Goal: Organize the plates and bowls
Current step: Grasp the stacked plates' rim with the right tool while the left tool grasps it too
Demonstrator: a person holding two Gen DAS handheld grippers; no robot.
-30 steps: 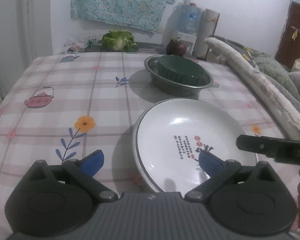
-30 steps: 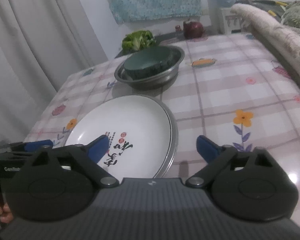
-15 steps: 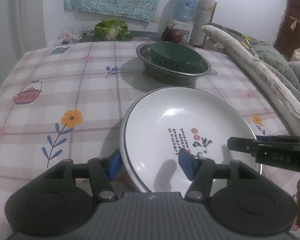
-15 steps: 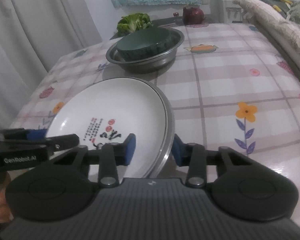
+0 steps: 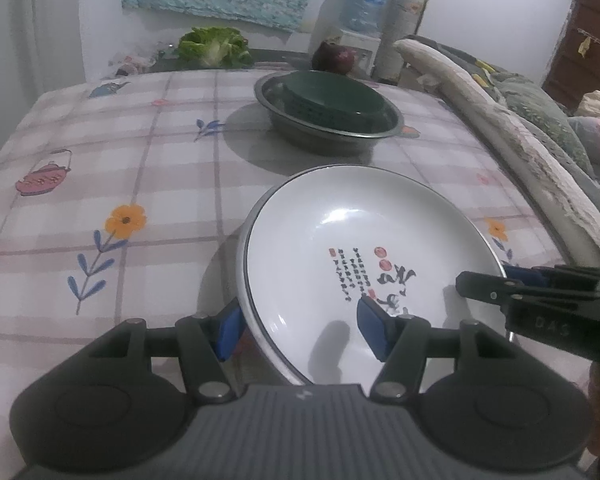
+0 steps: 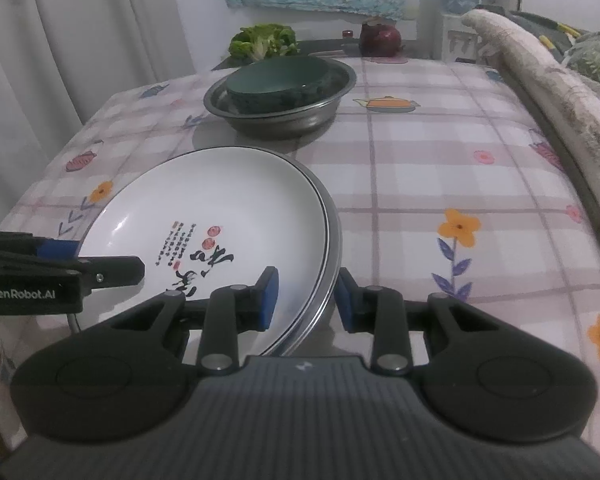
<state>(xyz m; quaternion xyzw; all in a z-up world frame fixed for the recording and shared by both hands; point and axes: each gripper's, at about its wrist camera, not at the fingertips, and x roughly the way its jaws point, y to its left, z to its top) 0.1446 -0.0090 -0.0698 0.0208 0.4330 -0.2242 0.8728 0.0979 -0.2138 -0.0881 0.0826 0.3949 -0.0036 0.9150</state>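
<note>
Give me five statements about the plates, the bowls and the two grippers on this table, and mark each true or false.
1. The white plate sits on a metal plate. True.
2. The green bowl stands beside the steel basin. False: it sits inside it.
3. The left gripper straddles the white plate's rim. True.
4. The right gripper hangs over the basin. False: its closing jaws straddle the plates' near rim.
5. The white plate is plain. False: it bears printed writing.

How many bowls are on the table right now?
2: a wide round steel bowl at the table's far middle, and a dark green ribbed bowl upside down inside it. More could be hidden beneath the green one.
</note>
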